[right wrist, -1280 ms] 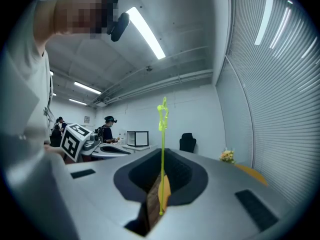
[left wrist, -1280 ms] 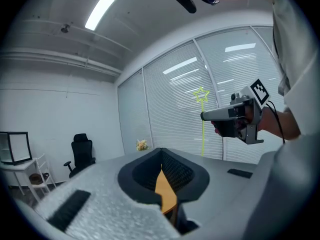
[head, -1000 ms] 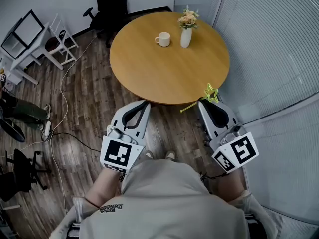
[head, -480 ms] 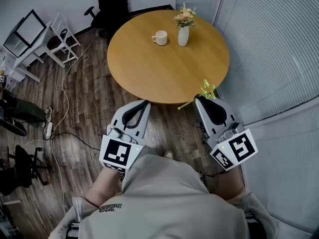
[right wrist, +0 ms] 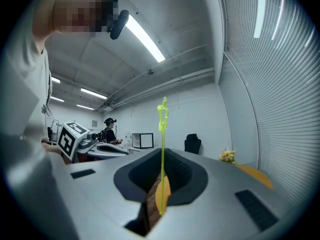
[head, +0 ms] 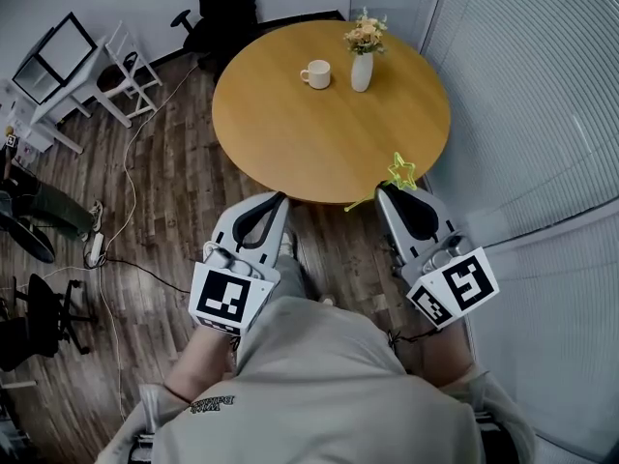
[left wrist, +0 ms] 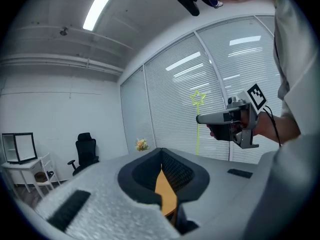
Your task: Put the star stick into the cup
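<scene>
Jaws of my right tool (head: 385, 189) (right wrist: 161, 153) are clenched together on the thin green shaft of the star stick (head: 402, 172) (right wrist: 162, 134). In the right gripper view the stick stands upright through the hollow between them, with the star at the top. From the head view, the star end pokes out past the tool's tip over the near right edge of the table (head: 329, 138). The short tail end of the shaft juts out to the left, off the table edge.

My left tool (head: 282, 197) (left wrist: 162, 155) is closed too, with nothing in it. Only a sliver of the tabletop shows through the slit in the left gripper view. It hangs just short of the table's near edge, to the left of the right tool and apart from it. That view also catches the right tool with the star stick (left wrist: 198, 121) rising from it.

I count two tools, one star stick, one cup (head: 316, 74) and one vase (head: 362, 70) of flowers. The white cup sits on the far side of the table with the vase near it on its right. Both are well apart from the star stick, with most of the bare tabletop between. A black office chair (head: 221, 3) stands beyond the table's far left edge.
</scene>
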Demonstrator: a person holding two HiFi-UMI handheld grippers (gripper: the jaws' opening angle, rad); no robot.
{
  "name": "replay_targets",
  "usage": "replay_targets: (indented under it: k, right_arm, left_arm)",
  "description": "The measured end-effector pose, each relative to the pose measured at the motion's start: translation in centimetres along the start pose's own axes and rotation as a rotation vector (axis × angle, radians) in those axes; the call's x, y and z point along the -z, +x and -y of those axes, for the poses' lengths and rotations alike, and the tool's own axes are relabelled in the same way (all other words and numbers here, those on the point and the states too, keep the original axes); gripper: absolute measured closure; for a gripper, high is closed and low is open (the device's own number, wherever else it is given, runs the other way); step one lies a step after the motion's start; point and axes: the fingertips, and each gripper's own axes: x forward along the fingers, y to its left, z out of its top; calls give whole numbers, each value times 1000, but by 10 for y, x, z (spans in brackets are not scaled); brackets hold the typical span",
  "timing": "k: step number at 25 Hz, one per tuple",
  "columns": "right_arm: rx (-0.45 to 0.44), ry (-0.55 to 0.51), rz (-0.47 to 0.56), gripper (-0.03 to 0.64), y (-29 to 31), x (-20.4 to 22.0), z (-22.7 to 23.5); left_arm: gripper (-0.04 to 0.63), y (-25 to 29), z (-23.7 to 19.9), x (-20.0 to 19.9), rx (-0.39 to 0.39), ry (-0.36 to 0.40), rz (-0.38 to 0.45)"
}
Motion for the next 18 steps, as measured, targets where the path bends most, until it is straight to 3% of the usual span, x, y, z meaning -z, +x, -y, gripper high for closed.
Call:
replay_targets:
  k: [5, 12, 18]
  right_arm:
    - [-8, 8, 2, 583, 2, 19, 13]
    - [-12, 3, -12, 583, 32, 30, 26]
    - [4, 1, -26, 583, 87, 11, 37]
  left_arm:
    - [572, 14, 6, 17, -8, -4, -7]
    - [572, 32, -19, 31, -14, -5, -11]
    - [573, 52, -75, 22, -6, -34, -4]
